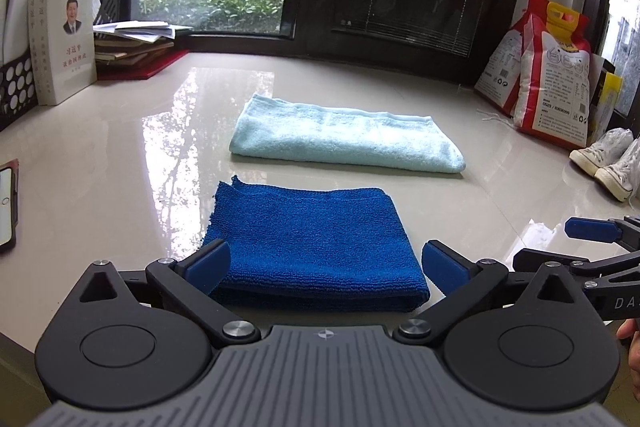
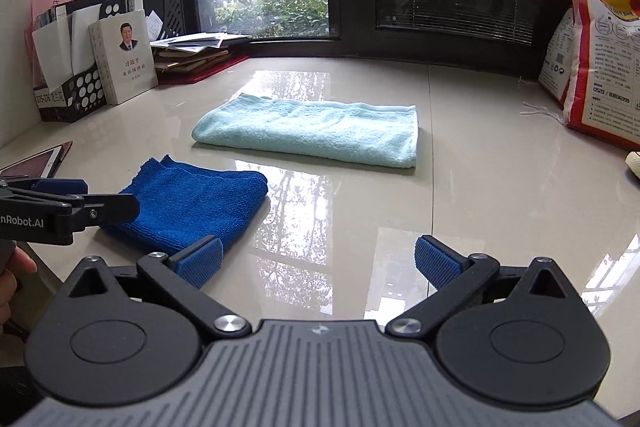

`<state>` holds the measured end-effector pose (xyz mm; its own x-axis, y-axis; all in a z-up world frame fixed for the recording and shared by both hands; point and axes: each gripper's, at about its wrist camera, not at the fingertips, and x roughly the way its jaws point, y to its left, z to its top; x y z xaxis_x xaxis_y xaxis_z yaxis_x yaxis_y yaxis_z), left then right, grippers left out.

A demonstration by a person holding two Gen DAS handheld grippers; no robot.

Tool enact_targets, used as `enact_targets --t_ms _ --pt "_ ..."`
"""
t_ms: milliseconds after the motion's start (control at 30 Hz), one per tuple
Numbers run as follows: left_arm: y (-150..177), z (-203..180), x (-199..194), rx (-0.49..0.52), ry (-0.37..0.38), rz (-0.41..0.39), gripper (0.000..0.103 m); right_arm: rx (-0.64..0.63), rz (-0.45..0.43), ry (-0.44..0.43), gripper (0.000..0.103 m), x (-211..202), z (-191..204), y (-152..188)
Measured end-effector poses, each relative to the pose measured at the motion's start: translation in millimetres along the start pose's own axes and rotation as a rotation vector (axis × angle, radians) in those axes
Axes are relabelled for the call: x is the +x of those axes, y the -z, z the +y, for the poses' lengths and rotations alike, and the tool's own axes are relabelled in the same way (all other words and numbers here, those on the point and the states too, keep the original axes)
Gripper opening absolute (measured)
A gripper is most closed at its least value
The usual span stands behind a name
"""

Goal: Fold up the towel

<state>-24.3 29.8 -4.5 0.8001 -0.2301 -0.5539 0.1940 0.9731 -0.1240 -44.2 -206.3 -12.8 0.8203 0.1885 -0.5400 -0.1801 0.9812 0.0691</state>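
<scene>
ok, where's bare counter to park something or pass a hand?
Free: the wide glossy stretch right of the dark blue towel, running to the rice bags; also the strip between the light blue towel and the window frame. Crowded: left edge, with file rack, book, paper stack, phone.

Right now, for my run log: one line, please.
left gripper: open | right gripper: open | folded dark blue microfibre towel: released | folded pale blue terry towel: untouched

Left gripper (image 1: 326,263) wide open, holding nothing, tipped a bit down. Right gripper (image 2: 318,261) wide open too, empty, tipped down the same way, just beside the left. Bits of hand (image 2: 12,279) behind.
</scene>
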Motion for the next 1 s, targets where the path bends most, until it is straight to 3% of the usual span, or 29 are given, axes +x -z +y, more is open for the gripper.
enact_targets --t_ms 167,500,1000 --pt "2 -5 -1 0.003 0.010 0.014 0.103 0.009 -0.012 0.044 0.103 -6 -1 2" --pt "3 -20 -6 0.049 -0.053 0.017 0.103 -0.034 -0.036 0.138 0.103 -6 5 11" --pt "6 -29 -10 0.086 -0.121 -0.011 0.103 -0.068 -0.003 0.130 0.103 -1 12 11"
